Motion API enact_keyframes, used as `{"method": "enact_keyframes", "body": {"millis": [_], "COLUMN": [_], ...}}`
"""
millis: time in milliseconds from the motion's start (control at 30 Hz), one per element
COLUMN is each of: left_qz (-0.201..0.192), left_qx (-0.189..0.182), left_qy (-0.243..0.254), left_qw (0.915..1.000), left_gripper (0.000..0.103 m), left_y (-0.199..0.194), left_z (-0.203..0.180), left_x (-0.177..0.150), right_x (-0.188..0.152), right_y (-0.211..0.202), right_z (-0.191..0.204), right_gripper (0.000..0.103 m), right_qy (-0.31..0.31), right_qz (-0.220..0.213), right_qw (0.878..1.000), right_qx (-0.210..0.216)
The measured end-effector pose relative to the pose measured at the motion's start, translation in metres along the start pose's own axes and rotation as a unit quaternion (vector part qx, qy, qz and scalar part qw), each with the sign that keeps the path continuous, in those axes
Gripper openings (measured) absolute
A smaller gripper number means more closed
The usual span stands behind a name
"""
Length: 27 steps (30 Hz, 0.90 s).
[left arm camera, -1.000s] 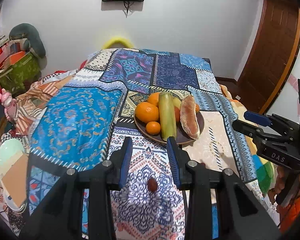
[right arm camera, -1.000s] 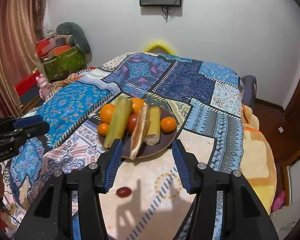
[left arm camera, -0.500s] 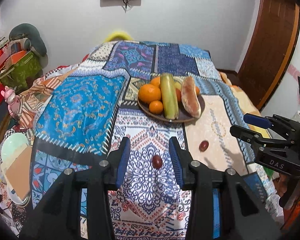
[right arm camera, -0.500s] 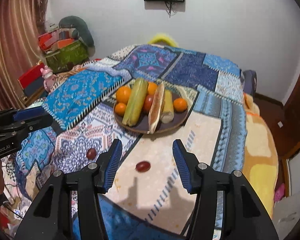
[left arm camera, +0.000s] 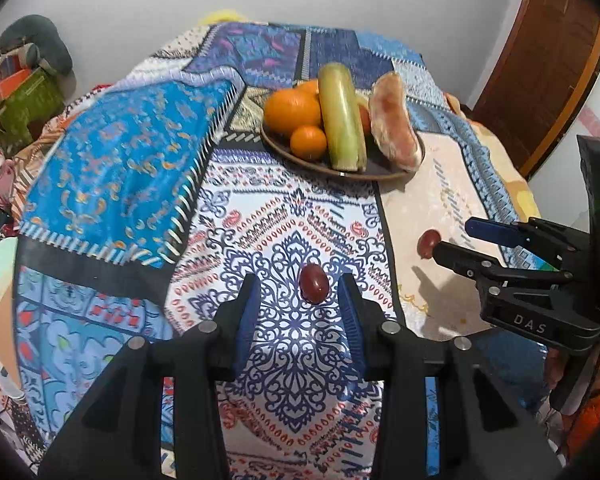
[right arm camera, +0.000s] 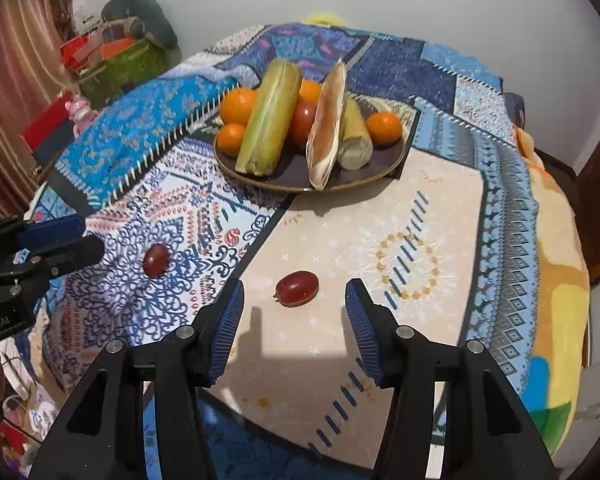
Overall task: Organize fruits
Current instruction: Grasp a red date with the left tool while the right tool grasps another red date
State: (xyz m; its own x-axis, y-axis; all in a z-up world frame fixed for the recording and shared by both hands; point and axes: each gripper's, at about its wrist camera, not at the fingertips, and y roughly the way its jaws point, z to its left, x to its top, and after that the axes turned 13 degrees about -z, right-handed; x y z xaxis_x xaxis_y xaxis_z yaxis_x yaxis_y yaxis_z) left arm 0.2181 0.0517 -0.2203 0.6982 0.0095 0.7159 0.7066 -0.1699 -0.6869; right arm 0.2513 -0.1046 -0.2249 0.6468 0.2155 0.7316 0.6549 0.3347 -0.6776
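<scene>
Nearby, loaded plate (right arm camera: 384,168) beyond two grapes; left gripper (left arm camera: 300,286) and right gripper (right arm camera: 294,294) both parted, empty.

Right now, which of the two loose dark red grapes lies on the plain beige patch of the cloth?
The dark red grape before the right tool; the other grape lies on blue-patterned cloth.

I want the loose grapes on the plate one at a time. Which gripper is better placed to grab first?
Left, narrowly. The left gripper already has its red grape level with its open fingertips, while the right gripper sits short of its grape.
</scene>
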Motion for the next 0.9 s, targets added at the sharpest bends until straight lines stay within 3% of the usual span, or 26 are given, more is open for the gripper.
{"method": "enact_keyframes", "body": {"millis": [300,400,567,733,900], "left_qz": [0.031,0.038,0.04,0.037,0.037], "left_qx": [-0.018,-0.022,-0.024,-0.024,-0.026], "left_qy": [0.002,-0.002,-0.005,-0.008,-0.006], "left_qw": [0.9994,0.999,0.9989,0.999,0.9989], "left_gripper": [0.04,0.039,0.034,0.02,0.019], "left_y": [0.03,0.037,0.044,0.047,0.046], "left_z": [-0.003,-0.003,-0.003,-0.003,-0.003], "left_x": [-0.009,-0.012,-0.013,-0.012,-0.011], "right_x": [-0.008,-0.009,-0.008,-0.006,-0.003], "right_y": [0.023,0.026,0.026,0.027,0.021], "right_z": [-0.003,-0.002,-0.005,-0.007,-0.009], "right_gripper": [0.049,0.044,0.026,0.026,0.025], "right_qy": [0.007,-0.001,0.002,0.011,0.017], "right_qz": [0.027,0.027,0.027,0.025,0.017], "right_qw": [0.999,1.0,1.0,0.999,0.999], "right_qx": [0.016,0.012,0.011,0.016,0.021]}}
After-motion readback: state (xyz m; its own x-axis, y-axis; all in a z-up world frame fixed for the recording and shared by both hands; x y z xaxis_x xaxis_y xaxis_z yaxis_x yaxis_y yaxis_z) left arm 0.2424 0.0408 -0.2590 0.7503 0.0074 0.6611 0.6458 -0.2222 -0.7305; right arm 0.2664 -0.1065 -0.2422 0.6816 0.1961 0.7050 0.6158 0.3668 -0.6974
